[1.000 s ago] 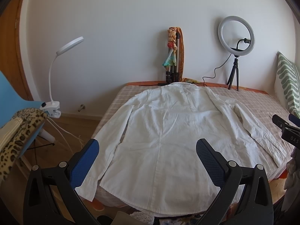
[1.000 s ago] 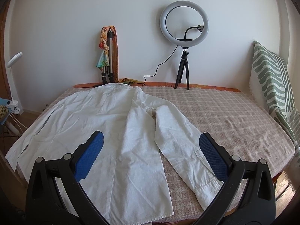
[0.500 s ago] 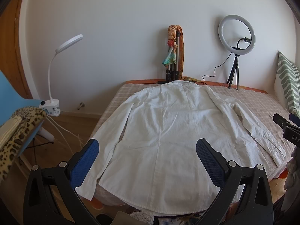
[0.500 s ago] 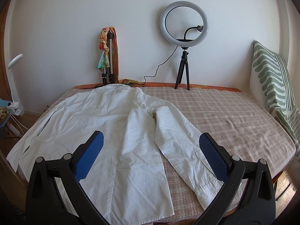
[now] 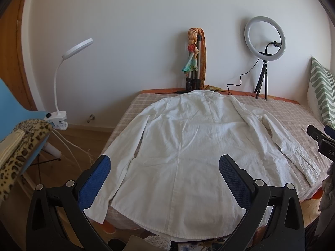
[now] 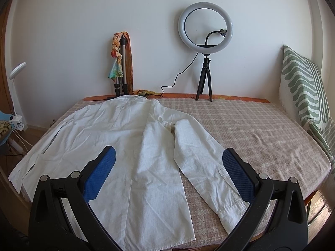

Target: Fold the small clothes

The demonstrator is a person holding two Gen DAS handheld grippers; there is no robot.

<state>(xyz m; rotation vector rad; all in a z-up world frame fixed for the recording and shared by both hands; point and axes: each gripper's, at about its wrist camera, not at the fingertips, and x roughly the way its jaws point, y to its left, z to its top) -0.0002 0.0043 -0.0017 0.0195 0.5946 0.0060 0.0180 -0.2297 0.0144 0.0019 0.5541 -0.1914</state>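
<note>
- While both tongs hover above the near hem, your left gripper (image 5: 164,173) and right gripper (image 6: 168,166) stand spread, blue dimpled pads (image 6: 100,173) pinching nothing.
- Your shirt (image 5: 184,146), white creased cotton, lies flat on the checked bed (image 6: 261,129), one cuff (image 5: 98,211) hanging over the left edge.
- Bare cover lies right of the sleeve (image 6: 205,156).
- A ring light (image 6: 205,26) stands by the wall.
</note>
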